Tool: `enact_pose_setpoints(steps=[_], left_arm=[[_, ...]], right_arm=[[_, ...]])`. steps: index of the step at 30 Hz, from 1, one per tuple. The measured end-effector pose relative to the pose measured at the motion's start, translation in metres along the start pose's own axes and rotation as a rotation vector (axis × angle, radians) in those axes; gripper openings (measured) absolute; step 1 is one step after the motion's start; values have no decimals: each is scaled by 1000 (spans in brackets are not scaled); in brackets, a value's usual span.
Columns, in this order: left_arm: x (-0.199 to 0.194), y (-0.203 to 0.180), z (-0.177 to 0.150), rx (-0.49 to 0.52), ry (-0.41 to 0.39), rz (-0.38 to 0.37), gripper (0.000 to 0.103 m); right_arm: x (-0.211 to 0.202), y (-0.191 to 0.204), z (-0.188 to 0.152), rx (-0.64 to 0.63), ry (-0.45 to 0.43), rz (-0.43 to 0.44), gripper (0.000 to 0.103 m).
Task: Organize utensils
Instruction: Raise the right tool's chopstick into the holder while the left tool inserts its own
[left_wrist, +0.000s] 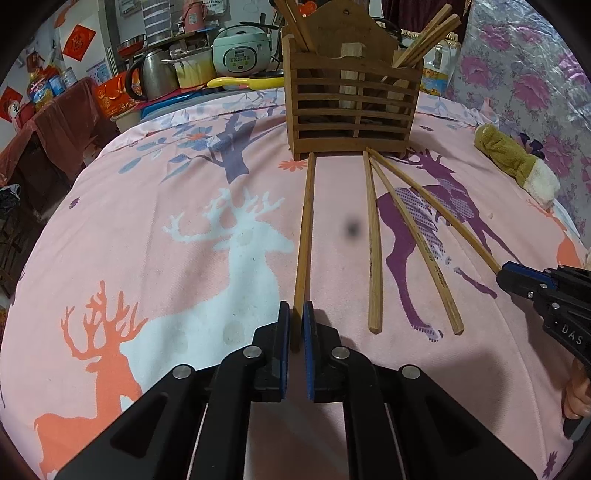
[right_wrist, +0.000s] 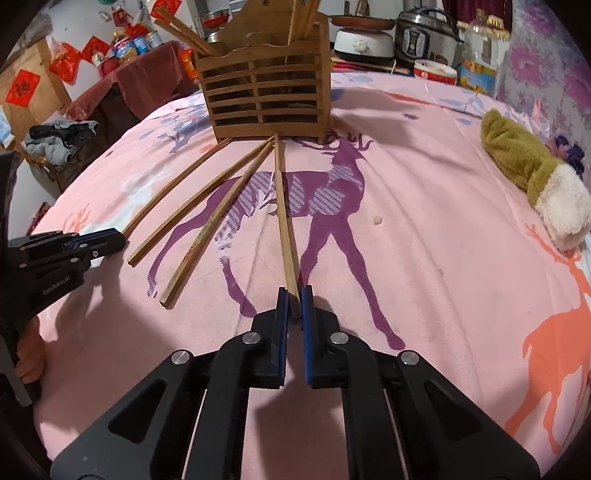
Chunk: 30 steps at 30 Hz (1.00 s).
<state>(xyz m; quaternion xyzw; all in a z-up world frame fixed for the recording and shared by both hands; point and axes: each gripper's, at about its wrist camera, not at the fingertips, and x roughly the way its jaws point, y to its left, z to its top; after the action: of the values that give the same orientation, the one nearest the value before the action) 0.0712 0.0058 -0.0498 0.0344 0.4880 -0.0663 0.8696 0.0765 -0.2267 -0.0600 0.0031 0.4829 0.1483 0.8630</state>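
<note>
Chopstick (left_wrist: 303, 240) pinched in left gripper (left_wrist: 296, 325) jaws, another chopstick (right_wrist: 284, 221) clamped by right gripper (right_wrist: 293, 306)

- The left gripper (left_wrist: 295, 314) is closed on the near end of one chopstick (left_wrist: 305, 236).
- That chopstick lies on a pink cloth (left_wrist: 147, 206) with deer on it, and its far end touches the wooden holder (left_wrist: 352, 107).
- Three more chopsticks (left_wrist: 373, 243) lie just to the right, spread like a fan.
- The right gripper (left_wrist: 504, 275) is at the right edge, closed on the end of the last one.
- More chopsticks stand in the holder.
- A green and white fuzzy thing (left_wrist: 517, 162) lies far right.
</note>
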Motion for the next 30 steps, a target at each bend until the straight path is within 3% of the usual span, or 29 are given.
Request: enact_pose_setpoints(steps=[3, 9, 13, 22, 30], left_arm=[[-11, -1, -1, -2, -43, 3, 6], [-45, 1, 3, -18, -141, 4, 6], [-70, 1, 22, -23, -176, -7, 6], [-137, -15, 70, 6, -294, -35, 5], [-148, -36, 114, 39, -320, -34, 5]], right_arm=[[-6, 4, 1, -19, -35, -8, 8], [-51, 6, 8, -33, -228, -30, 7], [-85, -4, 24, 4, -322, -9, 6], [-127, -6, 58, 20, -404, 31, 6], [-137, 5, 83, -4, -442, 42, 6]])
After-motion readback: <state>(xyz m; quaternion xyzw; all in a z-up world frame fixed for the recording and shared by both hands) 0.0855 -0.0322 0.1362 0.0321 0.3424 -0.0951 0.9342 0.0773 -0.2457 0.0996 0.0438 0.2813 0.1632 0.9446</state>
